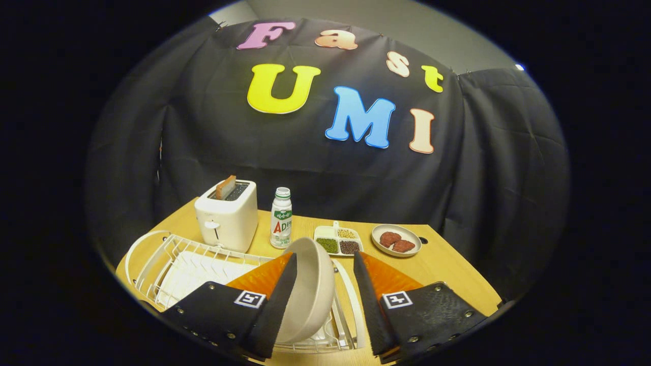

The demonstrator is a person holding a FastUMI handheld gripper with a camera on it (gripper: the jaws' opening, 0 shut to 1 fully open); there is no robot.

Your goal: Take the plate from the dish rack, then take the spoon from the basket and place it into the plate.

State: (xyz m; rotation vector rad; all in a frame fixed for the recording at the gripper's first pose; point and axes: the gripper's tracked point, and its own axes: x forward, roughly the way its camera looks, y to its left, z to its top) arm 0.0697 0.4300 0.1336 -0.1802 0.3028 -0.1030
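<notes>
Plate (305, 290) stands on edge in the dish rack (152, 254) on the counter (442, 264), right between my claw's (325, 264) fingers, leaning toward eleven o'clock, rim running twelve to six. My claw is spread wide; the left finger (282, 290) seems to touch the plate, the right hangs apart. Nothing gripped yet.

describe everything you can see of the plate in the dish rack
The plate is plain cream, deep and bowl-like, with a matte ceramic look. It stands on edge at the near end of the white wire dish rack, tilted, between the open fingers of the hand-held gripper. One finger lies against it; the other stands clear.
</notes>
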